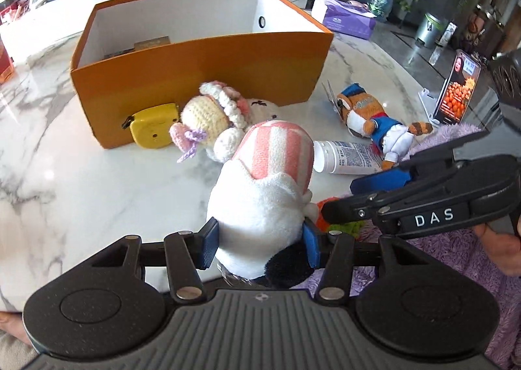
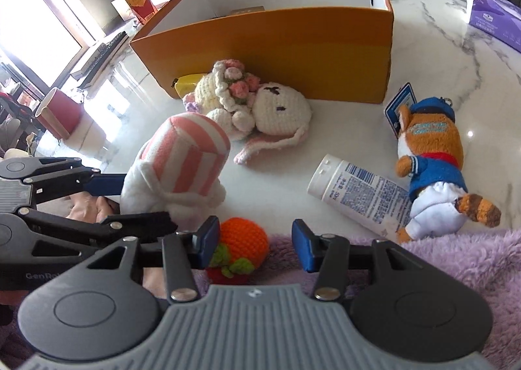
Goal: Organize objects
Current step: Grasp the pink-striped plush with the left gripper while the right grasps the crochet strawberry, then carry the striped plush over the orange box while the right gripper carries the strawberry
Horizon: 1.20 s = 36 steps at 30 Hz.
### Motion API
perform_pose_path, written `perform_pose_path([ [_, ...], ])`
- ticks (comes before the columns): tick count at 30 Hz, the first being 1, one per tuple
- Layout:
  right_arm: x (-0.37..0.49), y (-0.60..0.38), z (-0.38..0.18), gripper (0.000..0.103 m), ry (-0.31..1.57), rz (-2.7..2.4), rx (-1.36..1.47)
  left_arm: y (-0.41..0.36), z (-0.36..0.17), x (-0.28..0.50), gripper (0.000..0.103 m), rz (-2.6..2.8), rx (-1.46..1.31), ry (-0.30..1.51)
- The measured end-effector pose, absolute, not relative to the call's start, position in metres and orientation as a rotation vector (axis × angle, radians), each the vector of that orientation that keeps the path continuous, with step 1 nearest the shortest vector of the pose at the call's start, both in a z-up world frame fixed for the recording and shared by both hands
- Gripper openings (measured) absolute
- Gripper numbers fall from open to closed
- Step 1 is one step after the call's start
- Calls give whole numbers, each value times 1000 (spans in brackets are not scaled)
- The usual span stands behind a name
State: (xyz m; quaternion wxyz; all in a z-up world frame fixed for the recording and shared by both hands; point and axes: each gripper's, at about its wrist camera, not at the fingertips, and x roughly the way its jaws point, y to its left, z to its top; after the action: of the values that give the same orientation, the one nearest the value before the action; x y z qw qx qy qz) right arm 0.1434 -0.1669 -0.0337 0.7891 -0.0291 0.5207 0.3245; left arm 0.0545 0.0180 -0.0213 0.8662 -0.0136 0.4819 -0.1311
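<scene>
My left gripper (image 1: 260,248) is shut on a white plush toy with a pink-striped hat (image 1: 263,194), held near the table's front edge; the plush also shows in the right wrist view (image 2: 176,168). My right gripper (image 2: 255,244) is open, with a crocheted orange fruit (image 2: 242,244) lying between its fingers, untouched. An open orange box (image 1: 202,70) stands behind. A crocheted bunny doll (image 2: 257,106), a yellow tape measure (image 1: 153,125), a white tube (image 2: 358,194) and a plush fox in blue (image 2: 429,164) lie on the marble table (image 1: 81,174).
A purple tissue pack (image 1: 345,16) sits behind the box on the right. A phone on a stand (image 1: 456,90) is at the far right. A fluffy purple cloth (image 2: 439,265) covers the table's near edge. A red-and-white cup (image 2: 62,114) stands at left.
</scene>
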Motion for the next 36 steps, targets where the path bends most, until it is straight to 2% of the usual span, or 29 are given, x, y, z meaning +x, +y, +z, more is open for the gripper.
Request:
perform_pose_path([
  [8, 136, -153, -43, 51, 1174, 735, -28, 40, -14, 51, 60, -243, -123, 1012],
  [10, 134, -149, -45, 44, 1181, 749, -32, 46, -10, 50, 60, -245, -156, 1006],
  [14, 130, -143, -43, 43, 1173, 758, -64, 57, 2, 50, 60, -241, -214, 980],
  [20, 140, -148, -13, 43, 1100, 762, -43, 74, 35, 65, 60, -266, -322, 924],
  [30, 205, -151, 83, 43, 819, 741, -59, 92, 89, 166, 60, -284, -445, 819],
  [36, 261, -145, 104, 43, 746, 655, -81, 89, 55, 244, 60, -329, -610, 894],
])
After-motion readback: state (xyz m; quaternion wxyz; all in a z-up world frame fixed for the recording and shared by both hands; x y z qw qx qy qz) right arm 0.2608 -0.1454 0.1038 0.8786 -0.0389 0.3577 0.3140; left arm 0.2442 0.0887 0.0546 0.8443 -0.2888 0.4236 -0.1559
